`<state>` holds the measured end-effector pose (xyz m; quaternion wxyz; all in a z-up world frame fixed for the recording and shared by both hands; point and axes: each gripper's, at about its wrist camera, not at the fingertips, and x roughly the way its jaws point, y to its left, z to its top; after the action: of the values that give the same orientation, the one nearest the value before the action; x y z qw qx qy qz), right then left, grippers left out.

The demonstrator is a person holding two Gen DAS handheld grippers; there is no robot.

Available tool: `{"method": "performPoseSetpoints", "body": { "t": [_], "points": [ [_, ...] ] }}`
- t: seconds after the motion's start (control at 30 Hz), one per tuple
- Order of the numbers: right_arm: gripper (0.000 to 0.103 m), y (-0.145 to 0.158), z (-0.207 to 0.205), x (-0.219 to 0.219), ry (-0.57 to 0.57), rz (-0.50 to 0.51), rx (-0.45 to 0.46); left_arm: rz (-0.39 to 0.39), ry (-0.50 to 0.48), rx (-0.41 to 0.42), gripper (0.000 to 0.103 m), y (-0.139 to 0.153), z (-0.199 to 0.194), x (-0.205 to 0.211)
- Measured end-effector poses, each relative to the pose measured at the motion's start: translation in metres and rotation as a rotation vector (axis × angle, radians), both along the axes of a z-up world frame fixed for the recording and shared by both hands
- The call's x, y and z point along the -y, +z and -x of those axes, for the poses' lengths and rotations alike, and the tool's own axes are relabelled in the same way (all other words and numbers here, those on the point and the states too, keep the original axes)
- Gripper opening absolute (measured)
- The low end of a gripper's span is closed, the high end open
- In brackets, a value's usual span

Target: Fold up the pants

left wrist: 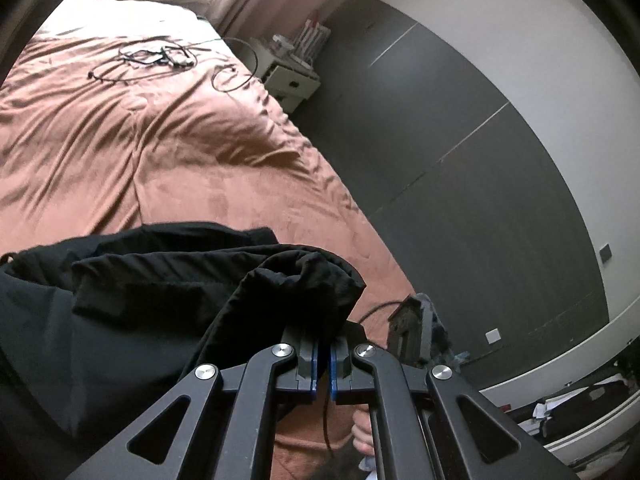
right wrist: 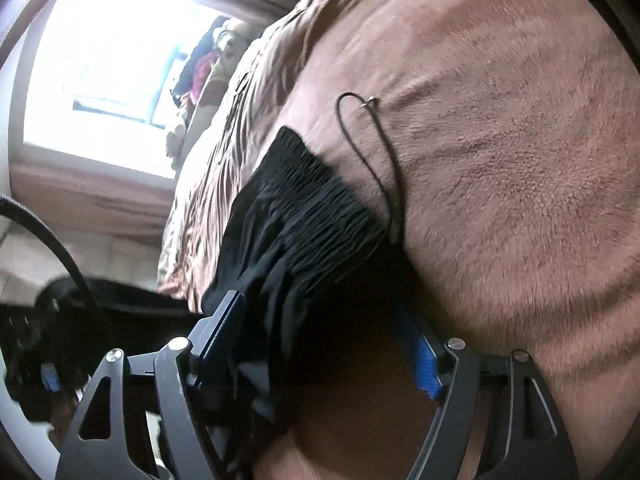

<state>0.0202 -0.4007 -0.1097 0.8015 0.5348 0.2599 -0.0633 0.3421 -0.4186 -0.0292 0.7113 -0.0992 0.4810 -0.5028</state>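
The black pants [left wrist: 160,280] lie bunched across the near end of a brown bed cover [left wrist: 180,160]. My left gripper [left wrist: 324,360] is shut on a gathered fold of that black cloth, which rises in a hump just past its blue pads. In the right wrist view the pants' ribbed elastic waistband [right wrist: 312,200] runs between the fingers of my right gripper [right wrist: 318,304]. Its jaws stand wide apart; cloth hangs against the left pad [right wrist: 224,320], while the right pad [right wrist: 420,360] shows bare. A thin black drawstring [right wrist: 372,160] loops out over the bed cover [right wrist: 500,160].
Tangled black cables [left wrist: 160,56] lie far up the bed. A white nightstand [left wrist: 292,80] stands beside the bed, with dark wall panels [left wrist: 460,160] to the right. A grey object with a cord [left wrist: 412,328] sits at the bed's near corner. A bright window [right wrist: 112,72] is behind.
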Motion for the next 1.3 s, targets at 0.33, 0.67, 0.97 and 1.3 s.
{"method": "performPoseSetpoints", "body": {
  "t": [0.33,0.67,0.97,1.3],
  "points": [
    [0.031,0.034,0.007,-0.025,0.027,0.333,-0.095,-0.043,-0.035,-0.02,0.005,-0.016,0.007,0.017],
    [0.063,0.037,0.056,-0.026,-0.02,0.275,-0.12,-0.135,-0.113,-0.082,0.081,-0.049,0.025,0.02],
    [0.063,0.054,0.067,-0.046,0.002,0.362,-0.084,-0.147,-0.011,-0.058,0.083,-0.046,0.017,-0.05],
    [0.063,0.076,0.027,-0.062,0.085,0.496,-0.085,-0.209,0.211,-0.023,0.083,-0.058,-0.025,-0.164]
  ]
}}
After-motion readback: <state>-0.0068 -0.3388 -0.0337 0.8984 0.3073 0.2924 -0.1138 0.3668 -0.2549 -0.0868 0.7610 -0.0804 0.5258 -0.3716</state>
